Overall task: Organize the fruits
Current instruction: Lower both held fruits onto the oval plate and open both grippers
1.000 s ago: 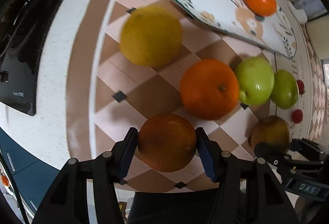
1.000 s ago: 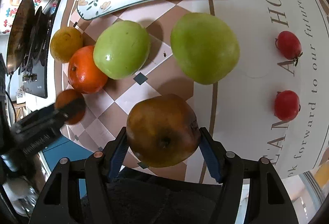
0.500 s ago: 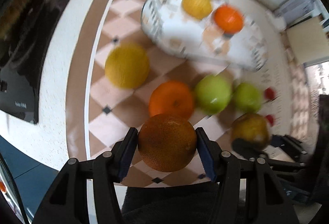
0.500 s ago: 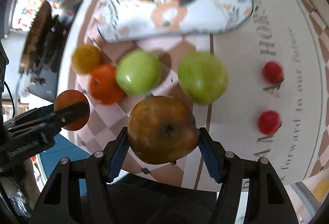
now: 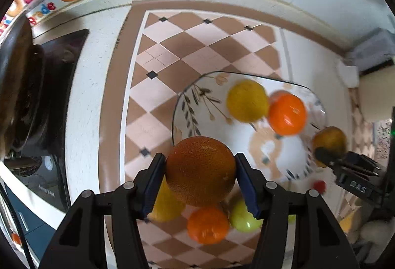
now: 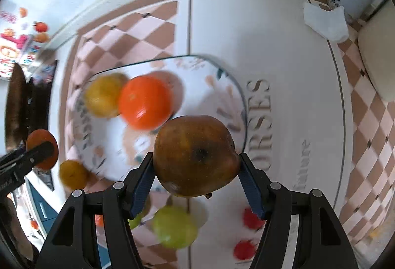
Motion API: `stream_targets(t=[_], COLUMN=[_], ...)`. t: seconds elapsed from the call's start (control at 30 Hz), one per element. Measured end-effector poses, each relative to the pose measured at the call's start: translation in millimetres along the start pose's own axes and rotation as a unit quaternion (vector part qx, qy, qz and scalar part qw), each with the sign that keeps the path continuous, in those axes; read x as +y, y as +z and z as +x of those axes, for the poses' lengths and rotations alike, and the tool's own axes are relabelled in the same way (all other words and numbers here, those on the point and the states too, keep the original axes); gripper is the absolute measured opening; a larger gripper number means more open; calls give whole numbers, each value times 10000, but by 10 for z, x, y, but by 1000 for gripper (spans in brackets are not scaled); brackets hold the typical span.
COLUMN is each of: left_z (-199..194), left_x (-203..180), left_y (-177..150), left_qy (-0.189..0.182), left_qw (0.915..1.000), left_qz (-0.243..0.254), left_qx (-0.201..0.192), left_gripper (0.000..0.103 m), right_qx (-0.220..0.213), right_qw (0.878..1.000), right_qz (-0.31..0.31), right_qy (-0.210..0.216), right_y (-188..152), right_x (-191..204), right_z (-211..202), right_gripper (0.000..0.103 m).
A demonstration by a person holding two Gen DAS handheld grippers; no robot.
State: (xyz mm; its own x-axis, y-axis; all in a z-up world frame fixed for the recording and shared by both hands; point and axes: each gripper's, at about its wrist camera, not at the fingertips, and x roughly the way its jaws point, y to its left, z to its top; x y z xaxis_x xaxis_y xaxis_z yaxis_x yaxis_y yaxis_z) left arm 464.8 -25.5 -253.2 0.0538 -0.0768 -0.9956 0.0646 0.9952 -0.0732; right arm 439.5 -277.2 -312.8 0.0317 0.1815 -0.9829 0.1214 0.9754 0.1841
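Left gripper [image 5: 200,185] is clamped on the brown-skinned orange [image 5: 200,170] — I see both blue pads pressed to its sides, and it hangs over the near left edge of the patterned plate [image 5: 197,108]. My right gripper [image 6: 196,179] is clamped the same way on the brownish pear [image 6: 195,154], held above the plate's [image 6: 222,86] right rim. On the plate I count a yellow lemon [image 5: 246,100] touching a bright orange [image 5: 286,113], both blurred. Below on the checked mat [image 5: 172,52] lie a second lemon [image 5: 167,207], another orange [image 5: 208,224] and a green apple [image 5: 243,218]; through the right camera I see a further green apple [image 6: 174,225] and two small red fruits [image 6: 250,218] on the white cloth — too blurred to tell more.
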Motion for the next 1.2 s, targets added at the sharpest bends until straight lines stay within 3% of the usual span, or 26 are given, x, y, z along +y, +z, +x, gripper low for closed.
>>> stream_targets(t=[0.2, 0.47, 0.57, 0.6, 0.63, 0.67, 0.7, 0.83, 1.0, 1.2], left_z=[380, 560, 553, 541, 524, 506, 491, 394, 205, -38], left_x=[69, 52, 26, 31, 45, 64, 80, 138, 110, -55], left_y=[355, 463, 509, 519, 527, 530, 539, 492, 209, -103], left_qy=[-123, -113, 118, 137, 125, 93, 69, 102, 10, 307], left_qw=[9983, 9965, 9973, 9976, 9978, 9979, 9979, 9985, 9990, 9994], left_qz=[-285, -250, -108, -100, -123, -152, -167, -210, -194, 90], left_qx=[497, 785, 710, 674, 646, 629, 617, 505, 409, 101], left_gripper=[55, 57, 61, 65, 70, 81, 86, 87, 87, 87], right_qx=[325, 608, 523, 479, 443, 418, 406, 323, 174, -22], right_qw=[9992, 9978, 9985, 9987, 9989, 9991, 9991, 9990, 9988, 9989], right_qz=[-133, -88, -40, -20, -5, 1, 1, -51, -71, -36], right_qy=[-204, -243, -180, -166, -135, -107, -106, -291, -455, -473], right_y=[202, 386, 436, 451, 465, 468, 471, 442, 255, -74], right_x=[-26, 43, 92, 103, 127, 124, 134, 195, 291, 394], right_z=[152, 261, 251, 221, 198, 164, 133, 16, -57, -185], right_gripper=[69, 69, 72, 78, 86, 89, 90, 91, 91, 91])
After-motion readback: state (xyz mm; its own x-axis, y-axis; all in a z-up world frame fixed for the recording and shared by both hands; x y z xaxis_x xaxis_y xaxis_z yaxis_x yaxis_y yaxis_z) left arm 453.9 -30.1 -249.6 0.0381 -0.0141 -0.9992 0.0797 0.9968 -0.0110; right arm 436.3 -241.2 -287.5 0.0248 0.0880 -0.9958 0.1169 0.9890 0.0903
